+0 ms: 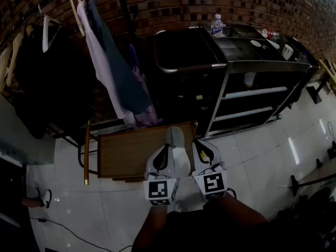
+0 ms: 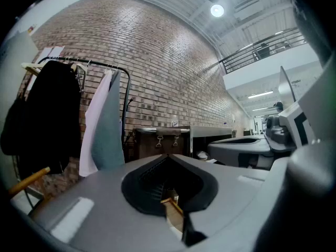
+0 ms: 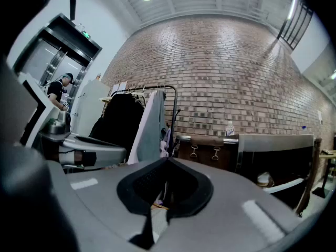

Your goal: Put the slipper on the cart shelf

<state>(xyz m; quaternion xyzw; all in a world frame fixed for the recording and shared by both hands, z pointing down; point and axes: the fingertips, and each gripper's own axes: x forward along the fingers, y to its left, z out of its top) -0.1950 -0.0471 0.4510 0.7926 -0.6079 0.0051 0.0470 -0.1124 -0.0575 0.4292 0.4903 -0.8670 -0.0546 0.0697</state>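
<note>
A pale grey slipper-like shape [image 1: 176, 138] lies at the front edge of the low wooden table [image 1: 131, 154], between my two grippers. Neither holds it. My left gripper [image 1: 164, 152] and right gripper [image 1: 202, 145] are side by side, pointing forward, both shut with nothing between the jaws. In the gripper views the left gripper [image 2: 169, 155] and the right gripper [image 3: 168, 159] show closed tips. The black cart [image 1: 252, 67] stands ahead to the right. A small whitish thing [image 1: 250, 79] lies on its upper shelf; in the right gripper view this whitish thing [image 3: 264, 179] is too small to name.
A clothes rack [image 1: 100, 51] with a pink garment, a grey one and dark coats stands at the left against the brick wall. A water bottle [image 1: 217, 25] stands on the cart's top. A person's shoe [image 1: 44, 198] shows at the far left. A cable lies on the tiled floor.
</note>
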